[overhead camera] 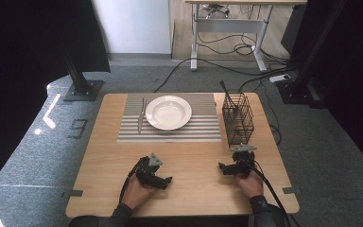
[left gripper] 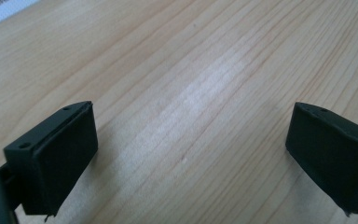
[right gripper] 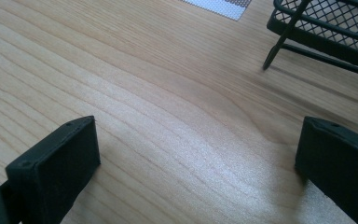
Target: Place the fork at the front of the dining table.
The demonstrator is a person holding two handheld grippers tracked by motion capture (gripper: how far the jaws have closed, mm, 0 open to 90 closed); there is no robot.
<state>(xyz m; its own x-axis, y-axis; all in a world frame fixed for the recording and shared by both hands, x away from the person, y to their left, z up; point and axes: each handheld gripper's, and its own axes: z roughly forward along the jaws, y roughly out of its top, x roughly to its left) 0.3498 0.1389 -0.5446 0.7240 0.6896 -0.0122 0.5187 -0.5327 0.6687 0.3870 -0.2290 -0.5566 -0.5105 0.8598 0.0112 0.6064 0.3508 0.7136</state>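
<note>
Both grippers rest near the bench's near edge, left gripper [overhead camera: 163, 180] and right gripper [overhead camera: 225, 168], jaws spread, nothing between them. Wire cutlery basket [overhead camera: 238, 118] by the right edge holds one dark utensil [overhead camera: 229, 97]. Knife [overhead camera: 141, 116] lies left of plate [overhead camera: 168, 112] on striped placemat [overhead camera: 170, 134]. Setting looks incomplete; utensil not yet picked.

The table [overhead camera: 189, 189] is pale wood with fine, straight grain and a smooth, satin face that throws a soft sheen. On it, the placemat [overhead camera: 203, 130] looks like woven cloth, matt, ribbed in grey and white stripes. The plate [overhead camera: 168, 112] on the placemat is glossy white ceramic; the knife [overhead camera: 141, 116] at the plate's left looks like dull metal. The basket [overhead camera: 238, 118] right of the placemat is black wire mesh, matt. Both grippers' jaws are matt black plastic.
</note>
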